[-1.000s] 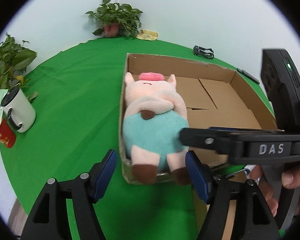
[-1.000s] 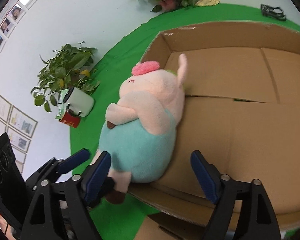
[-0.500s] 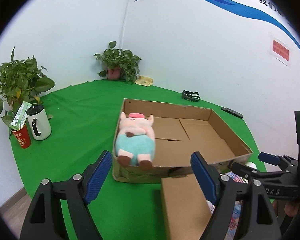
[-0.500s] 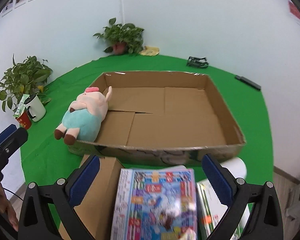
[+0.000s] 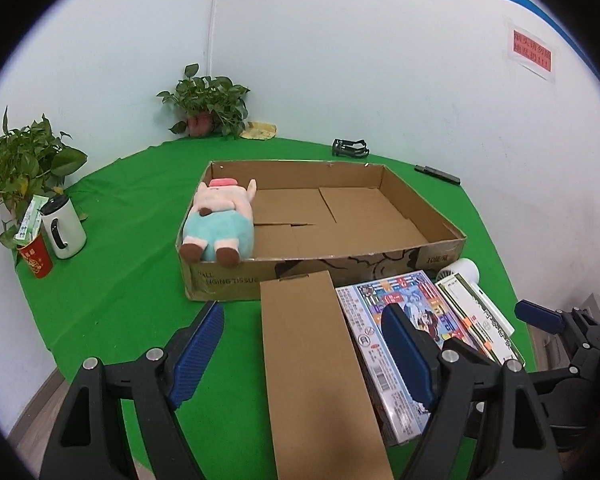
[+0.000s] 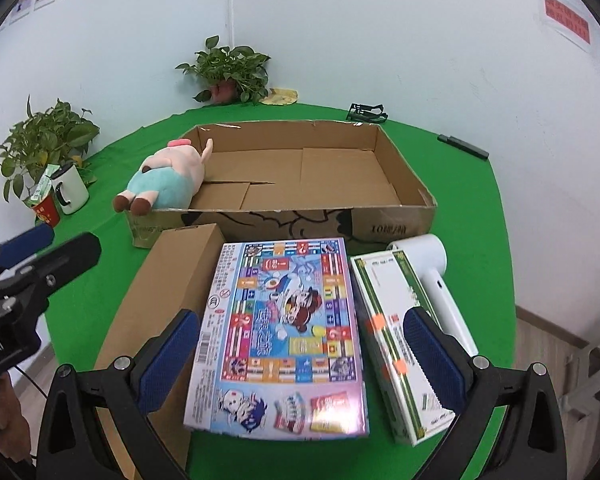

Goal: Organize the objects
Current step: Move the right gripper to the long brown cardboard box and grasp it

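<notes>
My left gripper (image 5: 302, 354) hangs over the near edge of the round green cloth-covered table (image 5: 132, 248), its blue-padded jaws spread wide with nothing pinched; the long plain brown cardboard box (image 5: 316, 368) lies flat below the gap between them. My right gripper (image 6: 300, 354) is spread as wide as it goes and also grips nothing, hovering above the colourful flat board-game box (image 6: 288, 332). Four things lie side by side in front of the tray: the brown box on the left, the game box just beside it, then a narrow white-and-green carton with orange stickers (image 6: 396, 340), then a white plastic hair-dryer-shaped appliance (image 6: 436, 280) (its exact kind is hard to make out from here). Behind them stands the large shallow open cardboard tray (image 5: 440, 246), with print on its front wall. The pink plush pig in teal trousers (image 5: 220, 224) lies in the tray's left end against the side wall, its brown feet resting over the front rim. To the left on the cloth stand a white mug with a black handle (image 5: 64, 226) and a red paper cup (image 5: 36, 256), touching or nearly so, before a leafy potted plant (image 5: 20, 164). A second potted plant (image 5: 206, 106) sits at the far wall corner.
</notes>
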{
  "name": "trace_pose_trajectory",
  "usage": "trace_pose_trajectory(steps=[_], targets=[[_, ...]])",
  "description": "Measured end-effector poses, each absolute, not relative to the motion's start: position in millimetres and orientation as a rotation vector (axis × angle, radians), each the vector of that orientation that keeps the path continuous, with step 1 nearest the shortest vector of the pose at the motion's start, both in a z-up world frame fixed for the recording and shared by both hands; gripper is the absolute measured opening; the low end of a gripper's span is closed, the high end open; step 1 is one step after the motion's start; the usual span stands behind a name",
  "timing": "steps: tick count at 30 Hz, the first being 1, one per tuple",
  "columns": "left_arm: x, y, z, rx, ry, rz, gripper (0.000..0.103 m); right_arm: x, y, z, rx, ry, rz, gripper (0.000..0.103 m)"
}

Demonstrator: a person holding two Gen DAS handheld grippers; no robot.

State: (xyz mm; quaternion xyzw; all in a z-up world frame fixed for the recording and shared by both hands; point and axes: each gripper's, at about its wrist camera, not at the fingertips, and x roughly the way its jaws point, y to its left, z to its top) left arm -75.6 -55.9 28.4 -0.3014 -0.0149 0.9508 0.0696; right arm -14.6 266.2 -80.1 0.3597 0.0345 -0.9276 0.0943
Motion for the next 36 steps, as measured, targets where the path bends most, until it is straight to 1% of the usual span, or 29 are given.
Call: trace_pose_trajectory(steps=[5,6,7,8,10,13,15,17,21,22,28,33,36], targets=[[-67,-49,30,-0.894,-0.041,2.863,0.079,-5,272,-78,1.041,0.082,-2.744,0.103],[-66,-48,29,-0.902,-0.044,2.861,0.078,-2,273,-78,1.036,0.085,-2.746,0.103],[-65,-46,27,-0.911,-0.046,2.851,0.069,-2,274,-78,1.039,0.089,-2.739,0.103],[-65,-44,25,-0.919,-0.044,2.837,0.058,0,275,-79,1.044,0.09,-2.733,0.103],[-64,-41,20,-0.946,-0.035,2.816,0.047,2,278,-82,1.05,0.086,-2.719,0.103],[-61,-39,15,-0.935,-0.044,2.81,0.047,7,277,-86,1.05,0.1,-2.701,0.103],[-60,-39,11,-0.942,-0.038,2.824,0.052,7,275,-90,1.054,0.11,-2.688,0.103],[-60,-39,7,-0.952,-0.046,2.818,0.062,6,273,-94,1.068,0.115,-2.67,0.103],[-65,-43,2,-0.984,-0.064,2.797,0.064,1,266,-104,1.1,0.126,-2.63,0.103],[-68,-45,0,-0.994,-0.078,2.799,0.066,-1,264,-106,1.106,0.129,-2.621,0.103],[-96,-48,-13,-1.071,-0.126,2.749,0.067,-23,253,-118,1.155,0.184,-2.54,0.103],[-118,-45,-13,-1.161,-0.039,2.659,0.067,-45,248,-125,1.213,0.052,-2.438,0.103],[-114,-57,-15,-1.252,-0.087,2.672,0.067,-47,243,-123,1.223,0.012,-2.375,0.103]])
